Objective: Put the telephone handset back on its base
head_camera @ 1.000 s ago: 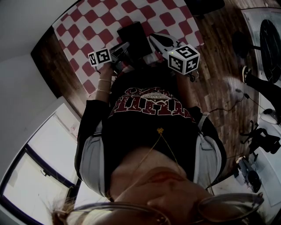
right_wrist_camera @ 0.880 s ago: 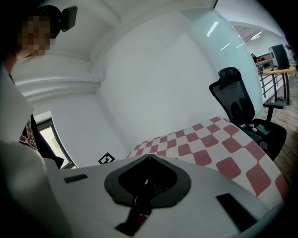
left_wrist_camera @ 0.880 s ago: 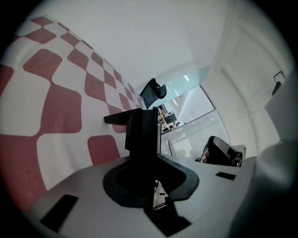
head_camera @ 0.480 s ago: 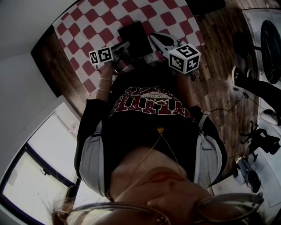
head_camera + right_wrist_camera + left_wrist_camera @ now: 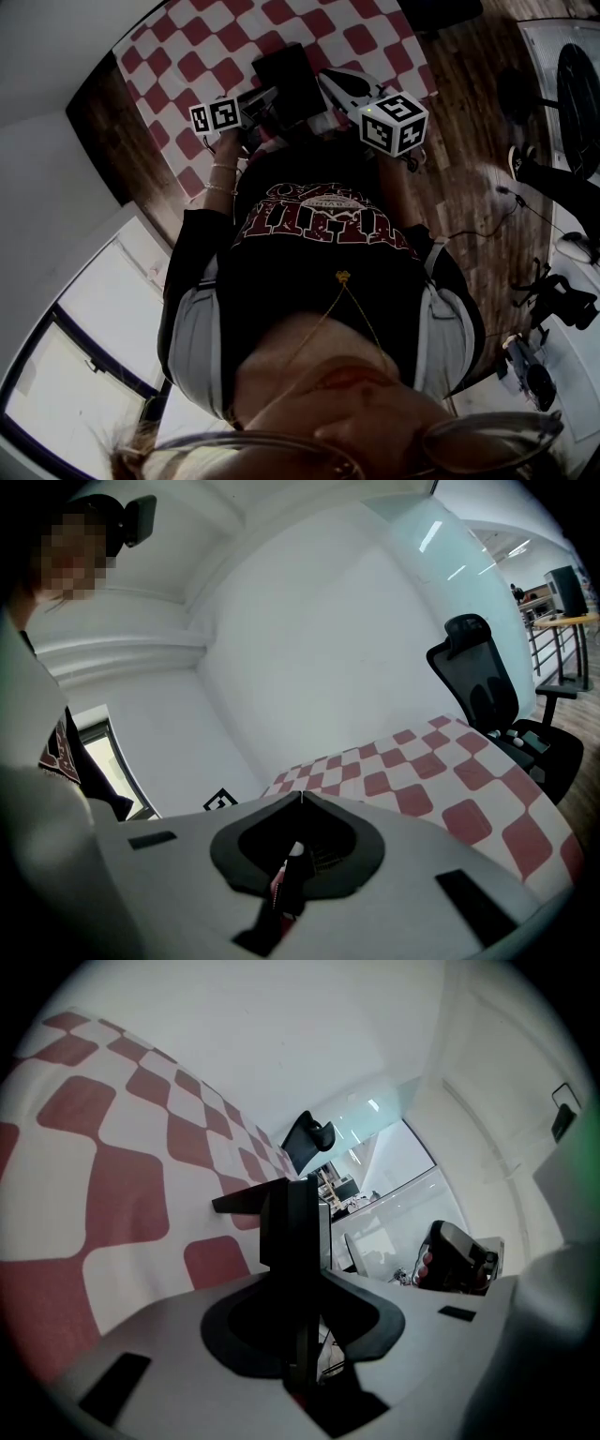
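- Red-and-white checked cloth covers the desk, and I have both tools up over its near edge, with wooden floor off to one side.
- The black telephone sits on that cloth, right between the two tool tips. From the head view it's one dark block, and I can't split the handset from the base.
- My left tool comes in at the phone's left side, its marker cube just above the wrist with the bracelets.
- Looking along the left tool now: its jaws have just been opening and they stand a little apart. A black slab sits between them and juts out toward the cloth. Whether that slab is the handset or the base, I can't make out from here.
- The whole left gripper view is rolled over, so the checks run up the left side of the picture.
- My right tool lies along the phone's right side, its cube nearer to me.
- Looking along the right tool: the jaws are together, one narrow dark wedge, with nothing between them.
- Past the right tool the cloth stretches away, and a black office chair stands at the desk's far end against a white wall.
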Available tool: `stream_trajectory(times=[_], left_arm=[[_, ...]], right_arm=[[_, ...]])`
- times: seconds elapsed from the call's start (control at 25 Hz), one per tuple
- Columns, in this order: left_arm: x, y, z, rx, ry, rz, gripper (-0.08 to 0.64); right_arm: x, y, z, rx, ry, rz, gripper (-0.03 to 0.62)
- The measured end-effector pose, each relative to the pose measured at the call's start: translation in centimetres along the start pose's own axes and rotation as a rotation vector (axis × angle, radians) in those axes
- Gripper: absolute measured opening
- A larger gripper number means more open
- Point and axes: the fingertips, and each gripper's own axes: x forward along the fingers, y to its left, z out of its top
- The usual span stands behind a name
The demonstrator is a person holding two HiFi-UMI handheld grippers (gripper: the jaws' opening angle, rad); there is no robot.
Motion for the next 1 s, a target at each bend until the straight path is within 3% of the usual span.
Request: stream_trajectory(times=[0.4,0.52,1.0], left_arm=[[-1.0,-0.2,0.6,0.027,-0.003,0.008,0.118],[-1.3,-0.4,0.8,0.028,-0.006,-0.01,0.077],[-1.2,-0.5,1.1,0.034,-0.053,-0.094,0.074]], right_arm=[[-0.2,-0.1,0.0,0.005,-0.004,-0.005,0.02],[-0.2,-0.1,0.0,0.006,-0.006,-0.003,0.02],[-0.3,-0.2,0.1,0.011,-0.01,-0.004,0.02]])
